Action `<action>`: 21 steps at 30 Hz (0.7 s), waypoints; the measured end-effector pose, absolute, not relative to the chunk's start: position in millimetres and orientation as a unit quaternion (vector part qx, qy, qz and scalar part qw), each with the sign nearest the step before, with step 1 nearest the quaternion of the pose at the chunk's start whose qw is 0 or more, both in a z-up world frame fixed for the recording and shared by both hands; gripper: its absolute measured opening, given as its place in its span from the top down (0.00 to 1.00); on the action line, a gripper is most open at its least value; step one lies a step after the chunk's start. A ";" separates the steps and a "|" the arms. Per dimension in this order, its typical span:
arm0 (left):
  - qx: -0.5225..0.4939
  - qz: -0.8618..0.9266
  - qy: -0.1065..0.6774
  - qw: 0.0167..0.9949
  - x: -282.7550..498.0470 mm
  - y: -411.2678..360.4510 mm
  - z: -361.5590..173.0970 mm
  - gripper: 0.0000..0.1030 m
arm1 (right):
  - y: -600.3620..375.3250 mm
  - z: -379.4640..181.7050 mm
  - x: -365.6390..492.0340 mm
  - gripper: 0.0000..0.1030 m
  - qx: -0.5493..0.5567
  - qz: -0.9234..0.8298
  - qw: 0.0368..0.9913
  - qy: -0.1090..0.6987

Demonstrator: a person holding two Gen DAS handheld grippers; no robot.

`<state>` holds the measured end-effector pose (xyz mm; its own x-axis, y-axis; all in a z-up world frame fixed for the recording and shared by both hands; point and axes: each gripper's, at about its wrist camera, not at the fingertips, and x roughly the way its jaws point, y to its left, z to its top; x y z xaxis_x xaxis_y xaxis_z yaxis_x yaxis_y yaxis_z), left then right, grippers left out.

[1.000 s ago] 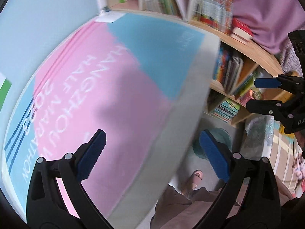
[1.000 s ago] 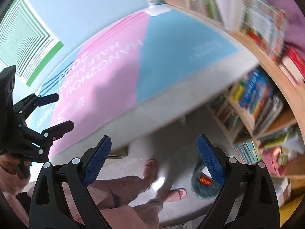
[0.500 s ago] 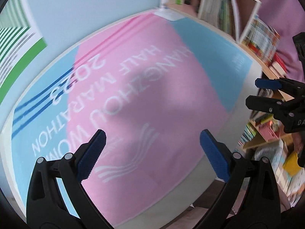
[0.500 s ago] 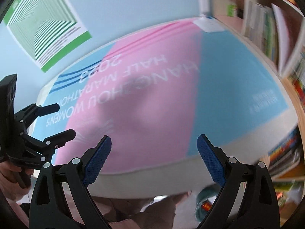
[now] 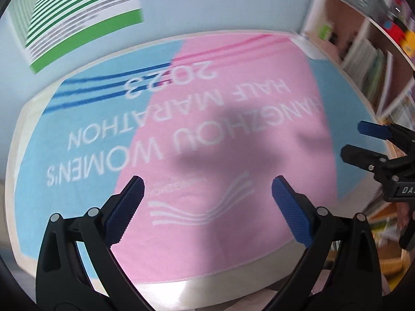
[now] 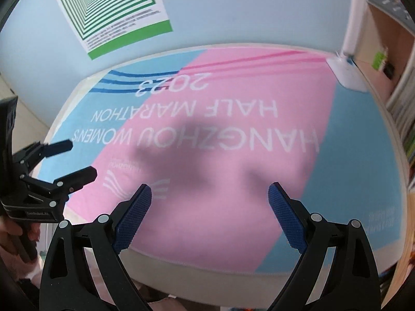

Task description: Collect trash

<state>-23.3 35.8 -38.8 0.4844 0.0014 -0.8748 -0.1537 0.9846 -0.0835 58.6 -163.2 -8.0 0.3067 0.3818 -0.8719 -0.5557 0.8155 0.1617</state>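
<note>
No trash shows in either view now. My left gripper [image 5: 207, 202] is open and empty, held above a white table [image 5: 166, 289] covered by a pink and blue marathon towel [image 5: 233, 134]. My right gripper [image 6: 210, 207] is open and empty above the same towel [image 6: 233, 134]. The right gripper also shows at the right edge of the left wrist view [image 5: 363, 140], jaws apart. The left gripper shows at the left edge of the right wrist view [image 6: 75, 159], jaws apart.
A green striped poster [image 6: 111, 13] hangs on the pale blue wall behind the table. A bookshelf with books [image 5: 373, 59] stands to the right of the table. A small white block [image 6: 346, 73] sits at the table's far right corner.
Both grippers have swung up from the floor and bookshelf side to look over the tabletop. The bin and feet seen earlier below the table have left view.
</note>
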 end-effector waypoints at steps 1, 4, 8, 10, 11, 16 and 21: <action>-0.084 0.059 0.503 0.858 -25.7 39.1 -39.5 0.06 | -162.8 -7.3 59.8 0.12 -0.086 0.294 0.804 0.510; -0.102 0.081 0.502 0.855 -29.8 45.6 -40.8 0.06 | -153.8 -9.9 66.0 0.12 -0.095 0.299 0.802 0.508; -0.109 0.110 0.495 0.855 -37.4 52.4 -39.9 0.06 | -144.2 -12.6 68.2 0.12 -0.095 0.296 0.802 0.510; -0.110 0.121 0.493 0.855 -40.3 55.7 -40.8 0.06 | -138.9 -13.7 65.5 0.12 -0.095 0.293 0.806 0.505; -0.112 0.127 0.492 0.854 -42.2 58.2 -41.6 0.06 | -137.2 -14.0 63.9 0.12 -0.089 0.292 0.808 0.504; -0.119 0.140 0.489 0.853 -48.3 62.6 -42.1 0.06 | -129.9 -13.6 55.3 0.12 -0.063 0.291 0.810 0.505; -0.110 0.151 0.490 0.852 -49.5 63.2 -42.4 0.06 | -121.8 -15.3 49.6 0.12 -0.062 0.293 0.812 0.500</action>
<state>-49.5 63.2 -42.4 0.4745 0.1487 -0.8676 -0.3646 0.9303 -0.0400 49.6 -121.8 -15.3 0.3274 0.4145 -0.8491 -0.5389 0.8201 0.1926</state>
